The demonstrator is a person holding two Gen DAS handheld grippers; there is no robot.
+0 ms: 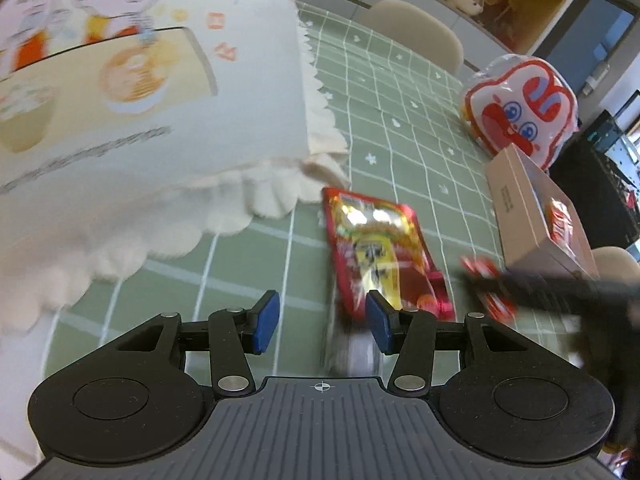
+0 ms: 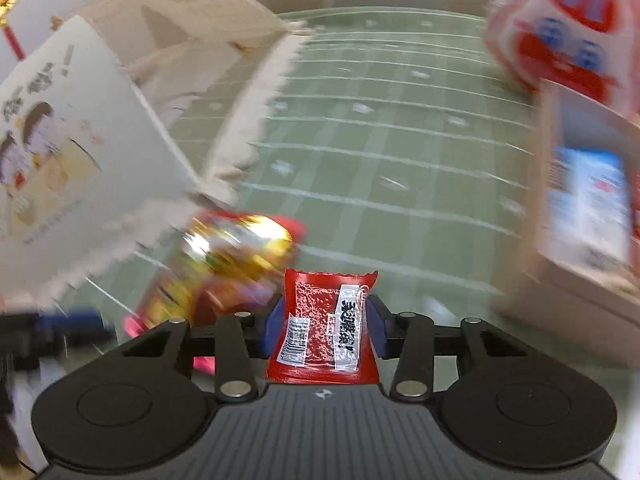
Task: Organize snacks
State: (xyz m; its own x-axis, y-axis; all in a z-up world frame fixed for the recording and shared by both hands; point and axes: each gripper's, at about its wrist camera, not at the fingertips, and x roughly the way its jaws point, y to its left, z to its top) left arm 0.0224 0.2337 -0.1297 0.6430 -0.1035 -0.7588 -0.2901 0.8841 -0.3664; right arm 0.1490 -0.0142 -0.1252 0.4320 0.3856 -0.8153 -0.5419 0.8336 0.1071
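My right gripper (image 2: 325, 326) is shut on a small red snack packet (image 2: 325, 332) with a barcode, held above the green checked tablecloth (image 2: 380, 152). It shows blurred in the left wrist view (image 1: 486, 288). A red and gold snack bag (image 1: 380, 248) lies flat on the cloth; it is also in the right wrist view (image 2: 236, 256). My left gripper (image 1: 322, 318) is open and empty, low over the cloth at the bag's near end. A white fabric basket (image 1: 140, 100) with a cartoon print and frilled rim stands at the left.
A cardboard box (image 1: 532, 216) holding snacks stands at the right, with a large white and red rabbit-face bag (image 1: 524, 108) behind it. Beige chairs (image 1: 416, 32) and a shelf with plush toys stand beyond the table.
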